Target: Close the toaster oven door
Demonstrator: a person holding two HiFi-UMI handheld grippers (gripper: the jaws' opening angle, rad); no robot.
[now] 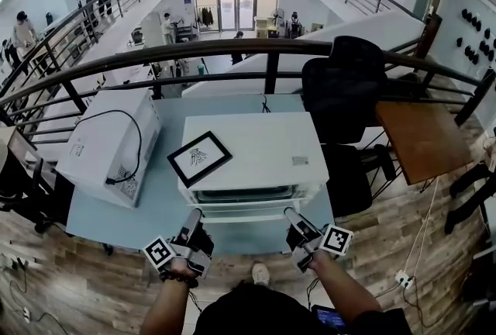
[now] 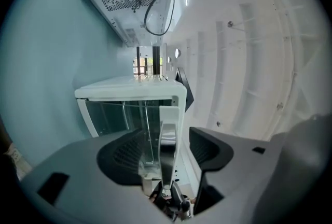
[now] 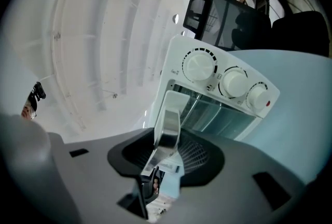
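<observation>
Pale blue table [image 1: 167,128] by mezzanine railing [image 1: 232,50] carried white toaster oven [image 1: 256,147], centre. Your left gripper [image 1: 192,215] stood spread around door handle [image 2: 168,135] near its left end, pads clear. Your right gripper [image 1: 291,214] pinched handle's right end. Door [image 1: 248,198] seen almost edge-on from head view; whether fully shut, unclear. Handle's near part hidden behind gripper bodies.

Dressed in a dark top [image 1: 256,314], forearms bare; one pale shoe [image 1: 261,273]. Left gripper [image 1: 192,215] and right gripper [image 1: 291,215]: smooth grey shells, black ribbed pads [image 2: 122,153]. On each, a white cube [image 1: 159,252] printed with black square markers.
</observation>
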